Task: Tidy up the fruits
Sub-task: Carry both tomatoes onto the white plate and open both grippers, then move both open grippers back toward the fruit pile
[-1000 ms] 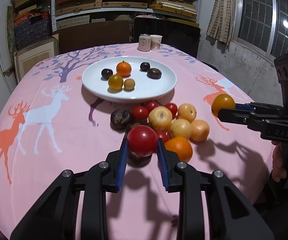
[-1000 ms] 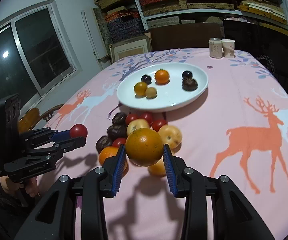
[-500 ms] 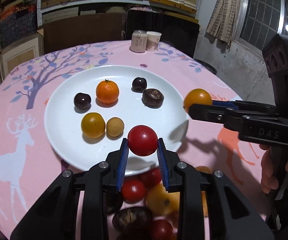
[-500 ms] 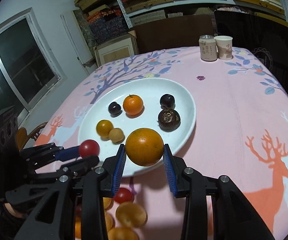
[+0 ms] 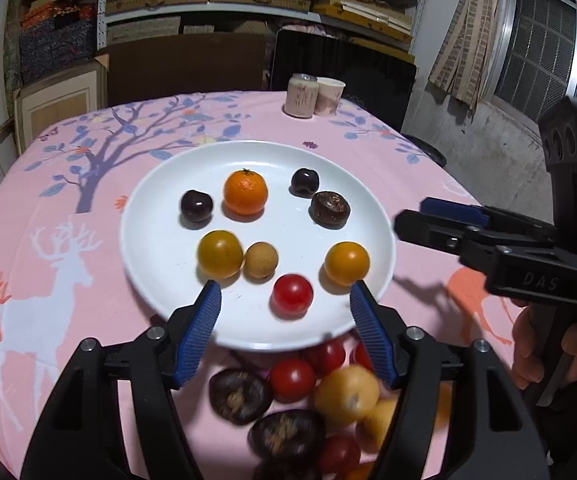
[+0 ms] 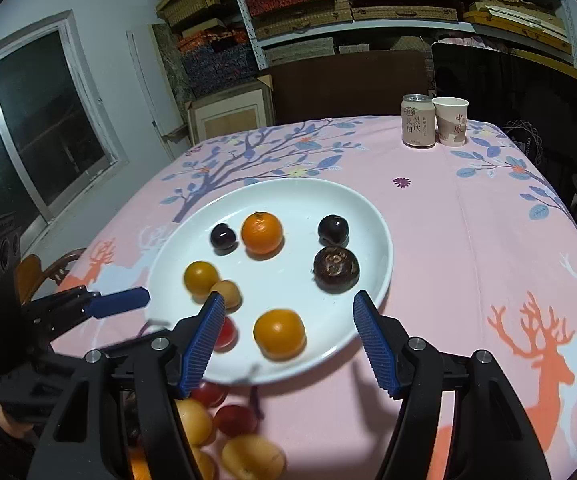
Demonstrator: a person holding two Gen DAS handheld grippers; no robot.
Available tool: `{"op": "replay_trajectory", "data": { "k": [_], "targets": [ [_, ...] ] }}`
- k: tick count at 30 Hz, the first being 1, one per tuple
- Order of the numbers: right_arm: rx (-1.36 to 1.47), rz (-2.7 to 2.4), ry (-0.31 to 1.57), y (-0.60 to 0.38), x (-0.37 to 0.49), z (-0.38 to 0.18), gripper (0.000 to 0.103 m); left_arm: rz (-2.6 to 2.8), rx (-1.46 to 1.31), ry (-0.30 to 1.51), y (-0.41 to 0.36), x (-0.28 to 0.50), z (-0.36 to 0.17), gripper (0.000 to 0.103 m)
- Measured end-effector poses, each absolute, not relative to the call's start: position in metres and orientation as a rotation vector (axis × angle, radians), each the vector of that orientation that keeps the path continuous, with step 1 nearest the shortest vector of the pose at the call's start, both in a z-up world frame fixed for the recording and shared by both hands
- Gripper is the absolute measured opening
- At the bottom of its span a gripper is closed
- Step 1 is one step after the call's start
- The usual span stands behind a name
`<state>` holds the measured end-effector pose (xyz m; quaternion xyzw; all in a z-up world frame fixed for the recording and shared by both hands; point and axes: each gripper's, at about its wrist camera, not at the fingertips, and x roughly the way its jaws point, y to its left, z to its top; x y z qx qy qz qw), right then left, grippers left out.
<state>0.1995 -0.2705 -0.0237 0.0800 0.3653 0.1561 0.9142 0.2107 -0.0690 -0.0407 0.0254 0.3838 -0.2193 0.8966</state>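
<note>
A white plate on the pink deer-print cloth holds several small fruits. A red tomato lies on its near part, between the jaws of my left gripper. Those jaws are opening and the pads stand clear of it. Just to its right on the plate rests a round orange fruit. In the right wrist view that orange fruit lies free below my right gripper, whose jaws are also opening. The tomato is half hidden behind a finger. The right gripper reaches in from the right, the left gripper from the left.
A pile of loose fruits, red, yellow and dark brown, lies on the cloth just in front of the plate. A drink can and a paper cup stand at the far edge. Shelves of boxes and a dark chair are behind the table.
Both grippers carried their fruit from above the pile to the plate's near side, then opened. The tomato and the orange fruit now lie on the plate.
</note>
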Motion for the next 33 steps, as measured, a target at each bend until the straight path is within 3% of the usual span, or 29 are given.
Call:
{"op": "replay_trajectory", "data": {
  "k": [3,14,26,30,33],
  "targets": [
    [0.144,0.327,0.749,-0.271,0.172,-0.021,0.067,-0.435,0.072,0.772,-0.052,0.183,-0.037,0.074],
    [0.029,0.385,0.798,-0.243,0.073,-0.053,0.067,-0.417,0.094,0.826,-0.009,0.100,-0.068,0.074],
    [-0.071,0.342,0.881,-0.221,0.077,-0.079,0.066,-0.468,0.119,0.843,-0.021,0.070,-0.073,0.074],
    [-0.020,0.339,0.894,-0.226,0.081,-0.081,0.045,-0.513,0.150,0.831,-0.036,0.060,-0.070,0.074],
    [0.067,0.367,0.893,-0.239,0.081,-0.082,0.045,-0.534,0.176,0.830,-0.048,0.057,-0.072,0.074]
  ]
}}
